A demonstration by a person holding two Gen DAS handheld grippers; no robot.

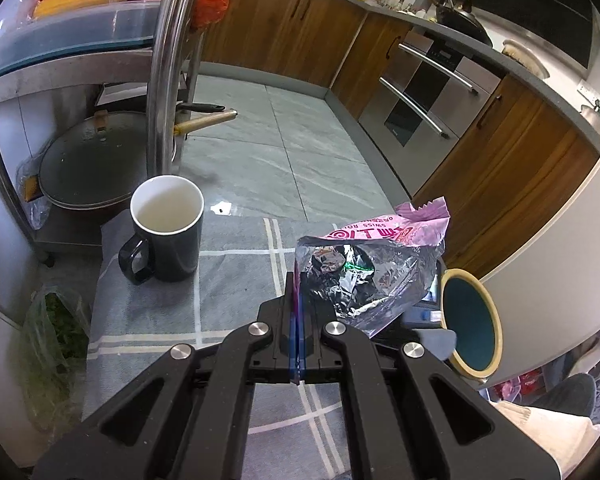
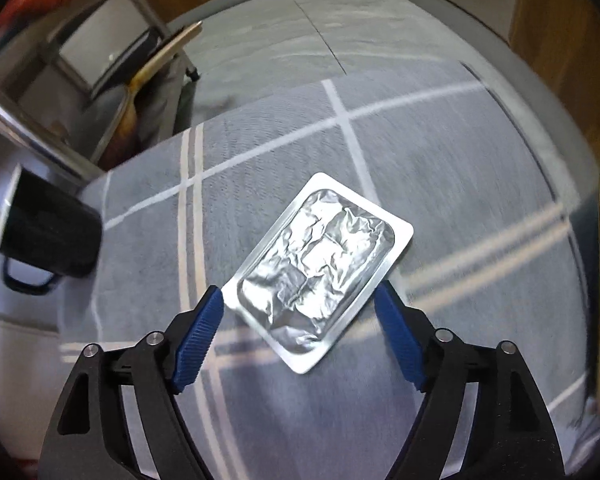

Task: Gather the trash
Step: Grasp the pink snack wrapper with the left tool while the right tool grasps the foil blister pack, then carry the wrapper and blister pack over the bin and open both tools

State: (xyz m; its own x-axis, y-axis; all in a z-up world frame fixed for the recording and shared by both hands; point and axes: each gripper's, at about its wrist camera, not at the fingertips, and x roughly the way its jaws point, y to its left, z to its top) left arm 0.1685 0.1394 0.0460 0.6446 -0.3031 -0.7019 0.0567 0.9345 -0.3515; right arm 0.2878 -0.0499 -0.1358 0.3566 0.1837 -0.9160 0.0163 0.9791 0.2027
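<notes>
Lying flat, the foil blister pack [image 2: 318,268] runs diagonally, lower-left to upper-right.

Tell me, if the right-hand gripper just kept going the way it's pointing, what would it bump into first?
Most likely the silver foil blister pack lying flat on the grey checked cloth. The right gripper is open with the pack's near end between its fingers, apparently untouched; depth is unclear.

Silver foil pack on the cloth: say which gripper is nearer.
Right. The right gripper is open, its fingertips either side of the foil pack's near end. The left gripper is shut on a pink wrapper.
</notes>
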